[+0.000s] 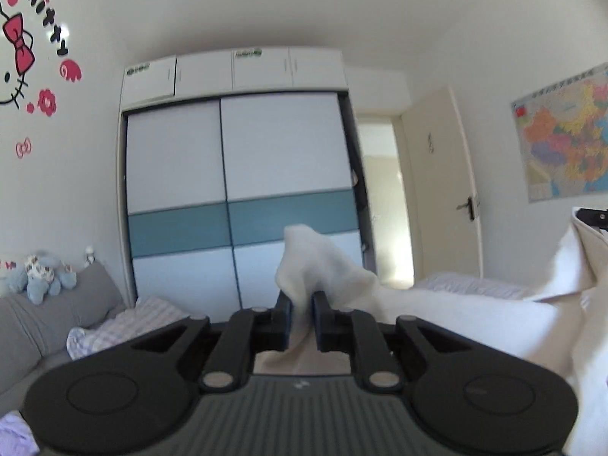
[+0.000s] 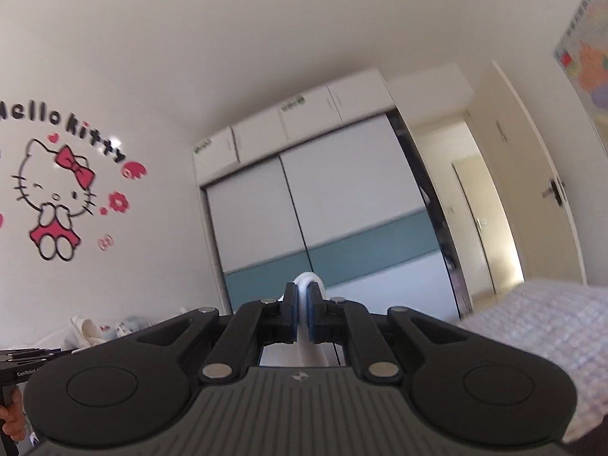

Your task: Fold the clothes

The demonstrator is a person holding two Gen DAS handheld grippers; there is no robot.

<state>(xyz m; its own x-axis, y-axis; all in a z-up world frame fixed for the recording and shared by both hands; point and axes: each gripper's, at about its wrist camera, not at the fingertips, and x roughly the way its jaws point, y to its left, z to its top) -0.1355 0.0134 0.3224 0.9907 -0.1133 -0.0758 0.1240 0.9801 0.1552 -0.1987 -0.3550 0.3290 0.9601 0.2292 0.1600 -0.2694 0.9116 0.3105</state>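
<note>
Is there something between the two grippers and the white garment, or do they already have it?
Nothing visible stands between. The left gripper has a bunch of the white garment pinched between its fingers, and the right gripper is shut on a thin white fold. Both point at the wardrobe, with the cloth lifted.

Soft, matt white cloth [image 1: 323,266] is seen clamped in the matt black plastic left gripper [image 1: 302,317]. The wardrobe [image 1: 243,174] panels are finished smooth.
</note>
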